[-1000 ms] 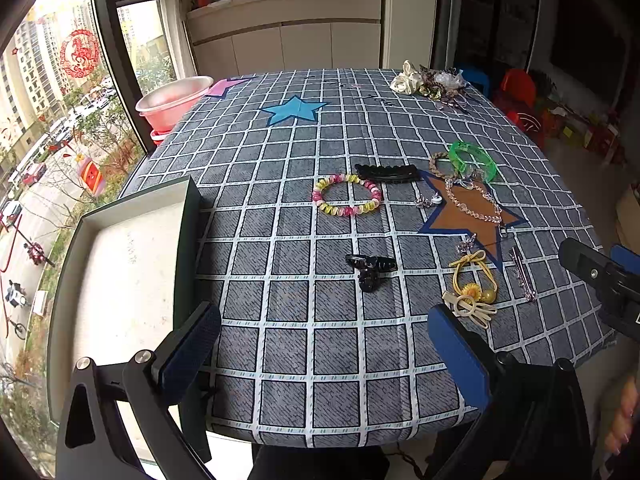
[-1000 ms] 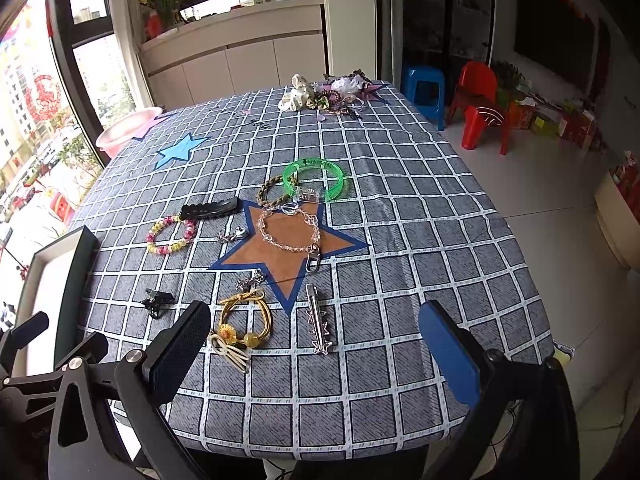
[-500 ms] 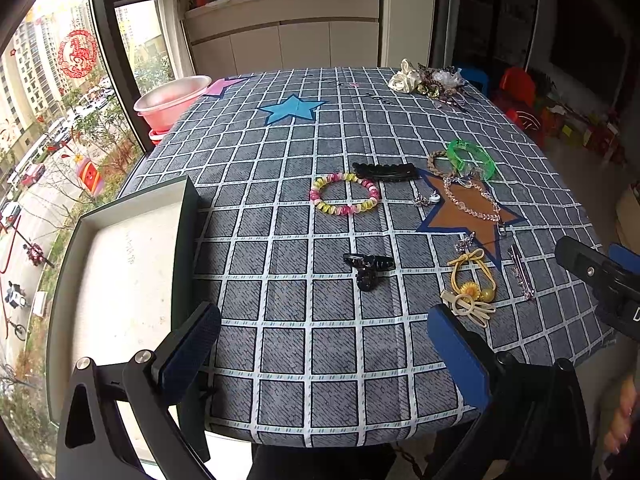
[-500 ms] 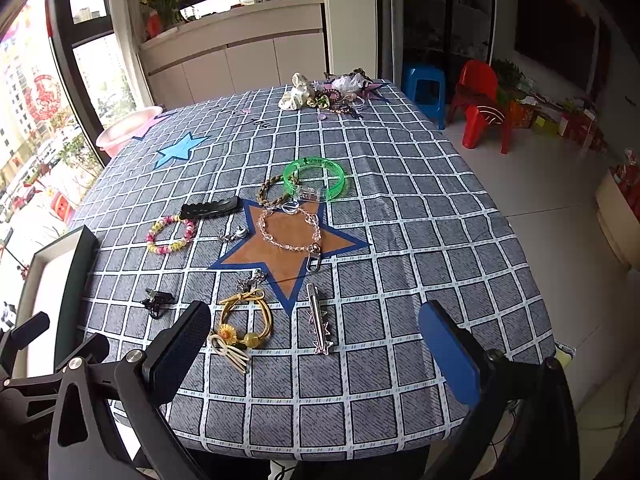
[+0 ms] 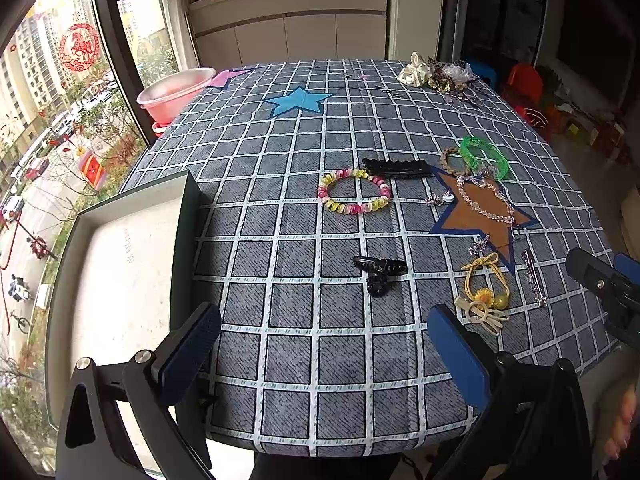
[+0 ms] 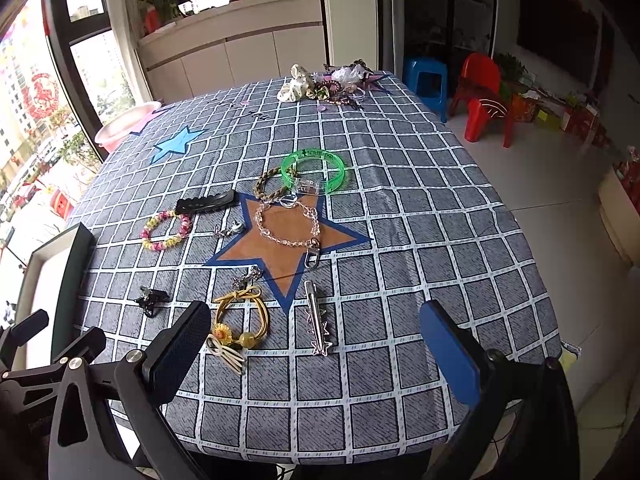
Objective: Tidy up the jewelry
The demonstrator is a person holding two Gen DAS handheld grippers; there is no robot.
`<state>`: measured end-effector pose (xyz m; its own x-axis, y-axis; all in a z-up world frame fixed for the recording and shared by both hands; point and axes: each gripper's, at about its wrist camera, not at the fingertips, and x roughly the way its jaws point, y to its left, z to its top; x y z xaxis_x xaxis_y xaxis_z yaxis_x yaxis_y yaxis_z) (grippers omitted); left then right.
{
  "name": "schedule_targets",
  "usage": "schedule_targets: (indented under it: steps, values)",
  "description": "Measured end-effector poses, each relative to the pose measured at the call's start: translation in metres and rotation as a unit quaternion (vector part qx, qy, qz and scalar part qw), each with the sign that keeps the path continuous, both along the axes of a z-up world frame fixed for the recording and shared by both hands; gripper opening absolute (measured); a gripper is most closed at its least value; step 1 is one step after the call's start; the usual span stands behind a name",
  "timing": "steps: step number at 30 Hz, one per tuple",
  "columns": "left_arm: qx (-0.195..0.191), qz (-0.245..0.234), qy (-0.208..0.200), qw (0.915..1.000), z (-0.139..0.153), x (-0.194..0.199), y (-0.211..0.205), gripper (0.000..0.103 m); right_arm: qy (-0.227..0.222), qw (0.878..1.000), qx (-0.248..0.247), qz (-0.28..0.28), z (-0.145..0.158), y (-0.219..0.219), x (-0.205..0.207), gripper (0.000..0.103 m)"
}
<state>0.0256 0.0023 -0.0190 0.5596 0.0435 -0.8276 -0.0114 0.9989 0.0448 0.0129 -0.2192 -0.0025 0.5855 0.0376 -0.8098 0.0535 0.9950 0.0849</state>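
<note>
Jewelry lies spread over a grey checked tablecloth (image 5: 304, 216). A pink-and-yellow coil bracelet (image 5: 354, 196), a long black hair clip (image 5: 398, 168), a small black claw clip (image 5: 378, 274), a green bangle (image 6: 314, 170), a clear bead chain (image 6: 286, 222), a yellow hair tie with a flower (image 6: 240, 320) and a silver barrette (image 6: 316, 324) rest around a brown star patch (image 6: 280, 244). An open tray with a pale lining (image 5: 120, 280) sits at the left edge. My left gripper (image 5: 320, 352) and right gripper (image 6: 316, 356) hover open over the near edge, holding nothing.
A pink basin (image 5: 176, 90) stands at the far left corner beside a window. A heap of scrunchies and beads (image 6: 328, 86) lies at the far end. A blue star patch (image 5: 298, 100) marks the cloth. Red chairs (image 6: 484, 96) and a blue stool (image 6: 426, 80) stand on the floor to the right.
Both views have shifted only very slightly. The jewelry stays where it was, and both grippers remain open.
</note>
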Motion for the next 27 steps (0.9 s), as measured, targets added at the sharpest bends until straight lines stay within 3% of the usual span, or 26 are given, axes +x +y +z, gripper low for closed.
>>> schedule_targets:
  steps: [6, 12, 18, 27]
  values:
    - [-0.001, -0.005, 0.0, 1.0, -0.002, 0.025, 0.006, 0.103, 0.006, 1.0, -0.005, 0.0, -0.004, -0.006, 0.012, 0.103]
    - [0.006, 0.004, -0.008, 0.9999, -0.005, 0.075, 0.016, 0.103, 0.01, 1.0, -0.022, 0.0, -0.006, -0.017, 0.046, 0.103]
    - [0.002, 0.003, 0.023, 0.9997, -0.028, 0.129, 0.021, 0.103, 0.022, 0.999, -0.024, -0.005, -0.015, -0.032, 0.107, 0.103]
    - [0.0, -0.013, 0.072, 0.9974, -0.059, 0.161, 0.017, 0.097, 0.066, 0.997, -0.017, -0.027, -0.052, -0.048, 0.19, 0.099]
